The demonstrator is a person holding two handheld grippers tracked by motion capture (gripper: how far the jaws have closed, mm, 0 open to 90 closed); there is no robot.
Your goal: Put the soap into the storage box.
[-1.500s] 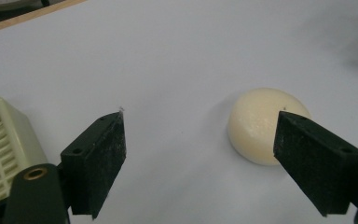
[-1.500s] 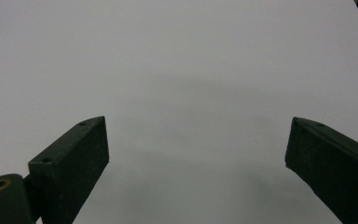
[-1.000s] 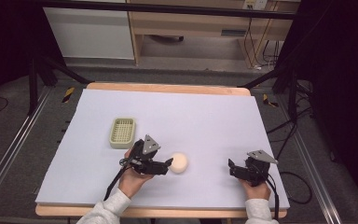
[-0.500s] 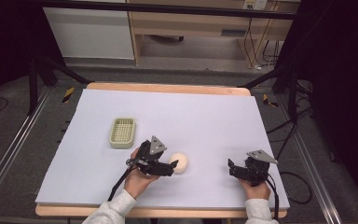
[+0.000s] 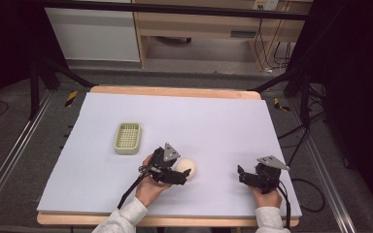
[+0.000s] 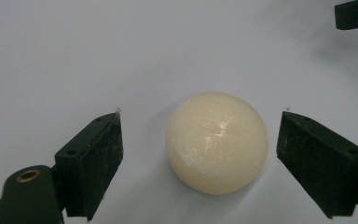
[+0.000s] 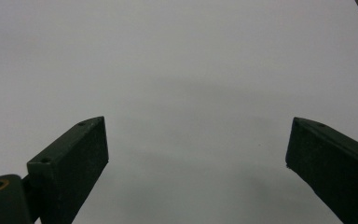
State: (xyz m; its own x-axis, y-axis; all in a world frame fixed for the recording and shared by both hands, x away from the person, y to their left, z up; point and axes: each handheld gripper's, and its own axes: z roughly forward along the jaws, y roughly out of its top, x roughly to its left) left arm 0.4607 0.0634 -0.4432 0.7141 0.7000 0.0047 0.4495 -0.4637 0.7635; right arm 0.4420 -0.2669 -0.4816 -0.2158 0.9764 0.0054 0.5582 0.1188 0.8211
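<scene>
We see the ball [image 5: 186,168] lying on the mat [image 5: 213,121], toward its near edge. The basket [image 5: 127,138] sits left of the ball and farther back. The left gripper [image 5: 187,174] is at the ball's near side; the right gripper [image 5: 241,175] stands well to its right.

You face a wooden table [image 5: 175,91] topped with a pale lilac sheet [image 5: 213,121]. Beyond its far edge stand a white cabinet [image 5: 94,34] and a light wood shelf unit [image 5: 199,29] on grey floor [image 5: 19,126]. Black frame legs flank both sides.

Cream ball [image 6: 216,141], pale green ribbed basket [image 5: 127,138]
</scene>
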